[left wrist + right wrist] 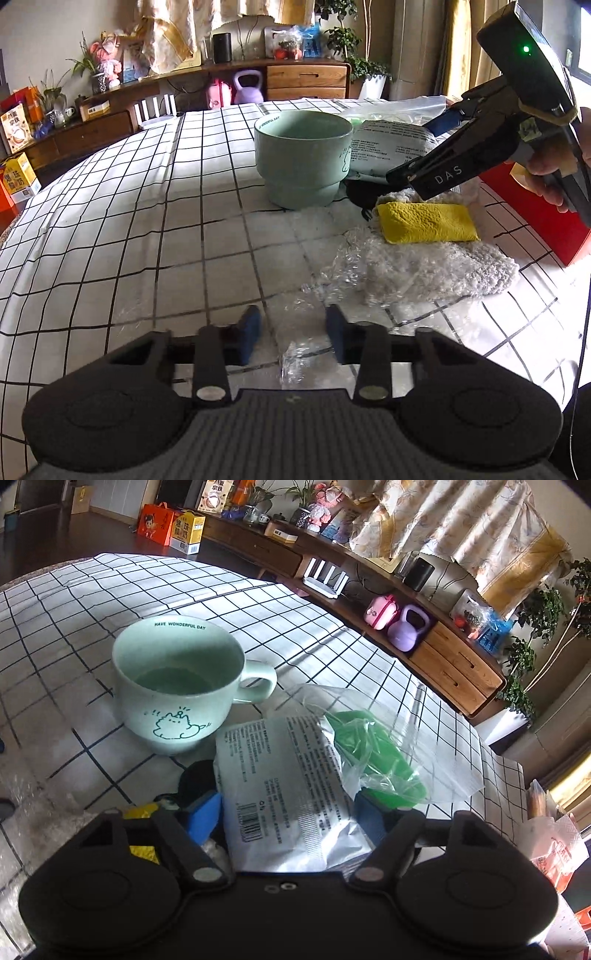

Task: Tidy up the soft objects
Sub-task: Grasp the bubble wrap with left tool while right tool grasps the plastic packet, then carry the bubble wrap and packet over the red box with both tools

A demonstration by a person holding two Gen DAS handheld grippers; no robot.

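The left hand-held gripper (pixel 293 334) sits low over the checked tabletop (pixel 129 206), jaws partly closed around a strip of clear bubble wrap (pixel 295 363); the pads appear not to press it yet. The right hand-held gripper (pixel 290 812) straddles the white printed pouch (pixel 291 786), which lies just beside the green mug (pixel 177 686); the blue pads flank its edges, firm contact unconfirmed. The yellow cloth (pixel 428 222) rests on a fluffy white cloth (pixel 443 269). Close evenly on each soft item, confirm compression before lifting, and keep clear of the mug.
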